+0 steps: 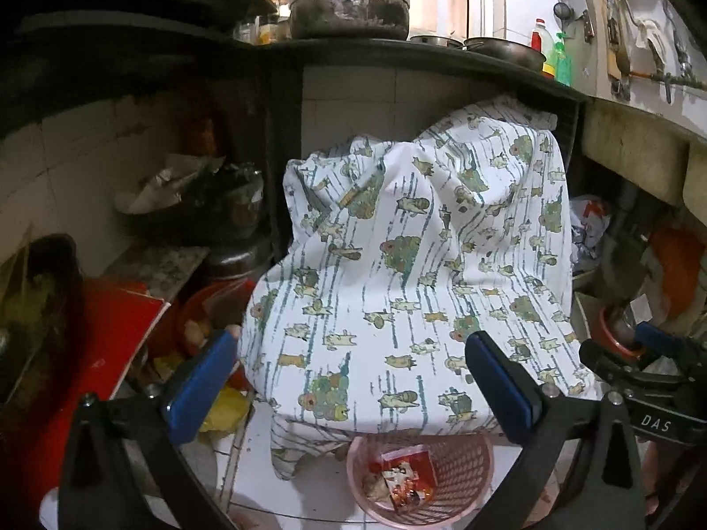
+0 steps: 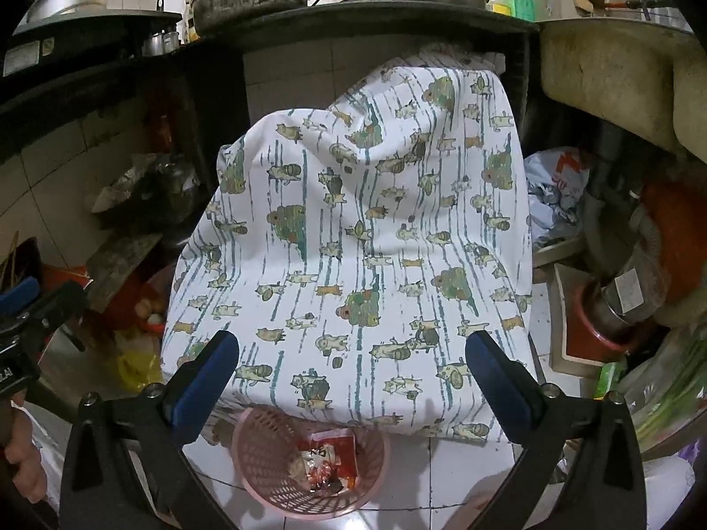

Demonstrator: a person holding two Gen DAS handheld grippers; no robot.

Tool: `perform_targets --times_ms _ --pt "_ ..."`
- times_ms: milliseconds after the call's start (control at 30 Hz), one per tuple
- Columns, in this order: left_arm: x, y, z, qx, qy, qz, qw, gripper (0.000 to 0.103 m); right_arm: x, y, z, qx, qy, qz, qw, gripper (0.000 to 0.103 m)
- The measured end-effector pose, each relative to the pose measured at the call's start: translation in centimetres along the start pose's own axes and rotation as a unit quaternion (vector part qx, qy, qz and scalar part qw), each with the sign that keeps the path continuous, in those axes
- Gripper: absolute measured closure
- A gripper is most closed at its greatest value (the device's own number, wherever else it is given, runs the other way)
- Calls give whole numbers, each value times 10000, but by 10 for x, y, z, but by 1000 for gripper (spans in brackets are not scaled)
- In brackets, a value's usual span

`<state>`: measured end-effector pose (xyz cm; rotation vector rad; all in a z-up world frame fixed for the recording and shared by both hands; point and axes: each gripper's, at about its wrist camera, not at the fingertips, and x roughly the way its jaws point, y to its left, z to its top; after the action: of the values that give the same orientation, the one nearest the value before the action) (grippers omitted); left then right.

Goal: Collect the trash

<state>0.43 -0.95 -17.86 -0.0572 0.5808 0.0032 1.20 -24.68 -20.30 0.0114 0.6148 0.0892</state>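
Reading "DAS" in white letters on the black body of the right hand-held gripper (image 1: 654,349), seen at the right edge of the left wrist view; no other writing sharp enough to make out. Red and white print on a crumpled plastic bag (image 2: 561,185) under the sink, too creased to read. A pale label on a metal cylinder (image 2: 627,296) at right, blank at this sharpness.

Left hand-held gripper (image 1: 351,380): blue pads spread wide, nothing between them, only patterned cloth behind. Right hand-held gripper, in its own view (image 2: 351,380): likewise spread wide and holding nothing.

Lying inside a pink mesh basket (image 1: 464,472) on the floor: a red snack wrapper (image 1: 408,472) with white and orange print, beside paler scraps. Basket just in front of and partly under the hem of a white cloth (image 1: 420,265) printed with small animals, green bushes and teal streaks, draped over something bulky under the desk.

White floor tiles (image 2: 420,477), glossy, with dark grout. White wall tiles behind the cloth. Dark desk (image 1: 397,51) above, carrying a large blackened steel pot (image 1: 353,0), shallow pans, a red-capped bottle (image 1: 539,39) and a green bottle (image 1: 562,59). Utensils hanging on the wall at upper right. Stained sink basin (image 2: 610,79) at right, clutter beneath. At left, a red box (image 1: 106,344), yellow plastic and dark shelves.
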Motion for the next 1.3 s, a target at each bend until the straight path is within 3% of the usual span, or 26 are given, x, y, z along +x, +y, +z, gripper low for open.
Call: perform_targets --times_ms 433,567,733,1300 --pt "3 4 -2 -97 26 84 9999 0 -6 1 0 -54 -130 -38 9999 0" --pt "-5 3 -3 -80 -222 271 9994 0 -9 4 0 -132 -196 -75 9997 0" --pt "-14 3 0 -134 -430 248 9987 0 -11 4 0 -132 -227 -86 9996 0" --pt "-10 0 -4 -95 -349 214 9991 0 -13 0 1 -106 -244 -85 9996 0"
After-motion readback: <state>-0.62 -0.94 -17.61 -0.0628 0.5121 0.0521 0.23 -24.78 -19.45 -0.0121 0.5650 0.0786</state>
